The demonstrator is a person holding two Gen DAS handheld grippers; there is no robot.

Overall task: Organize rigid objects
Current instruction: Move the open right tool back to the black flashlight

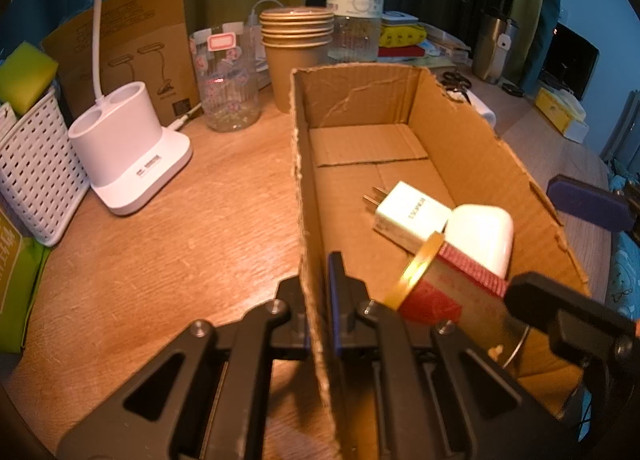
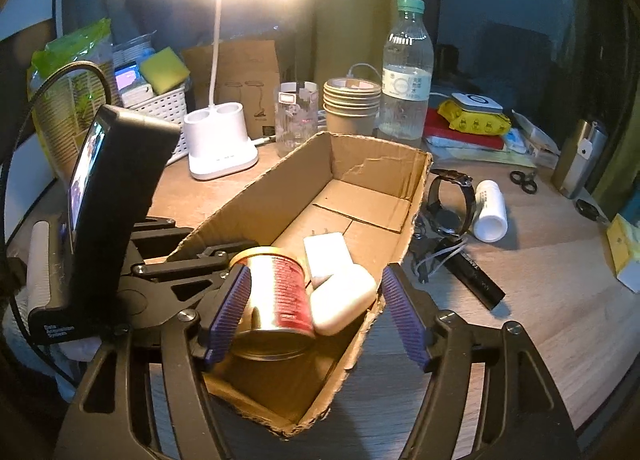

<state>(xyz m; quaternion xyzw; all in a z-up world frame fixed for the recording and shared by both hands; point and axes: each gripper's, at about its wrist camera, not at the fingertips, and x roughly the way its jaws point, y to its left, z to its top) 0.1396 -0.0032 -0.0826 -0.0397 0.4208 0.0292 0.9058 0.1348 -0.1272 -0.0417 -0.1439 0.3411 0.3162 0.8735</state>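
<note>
Wood desk [image 2: 540,280] under a bright lamp [image 2: 222,148], w/ lots of stuff on it, and a long open cardboard box [image 2: 372,168] sits in the middle.

Inside the box, at the near end, lies a tin can [image 2: 276,292] on its side. It has a red label and a gold rim. It sits right by a white charger [image 2: 328,256] and a white case [image 2: 344,304], and the case touches the can. All three are hard things, so the box looks like the place where they get put away.

Right gripper [image 2: 316,316] hangs over that near end w/ its purple pads wide apart. The left pad [image 2: 230,312] is close to the can or may just touch it; the right pad is outside the box wall, so nothing is squeezed. That looks like a drop-off: the can rests on the box floor on its own.

Left gripper [image 1: 316,312] is shut tight on the box's left wall, one finger inside and one outside. This prob. keeps the light box from sliding while things go in.

More hard things wait on the desk to the right of the box: a watch [image 2: 448,200], a white tube [image 2: 490,212], a black stick [image 2: 476,276]. Those are prob. next.
</note>
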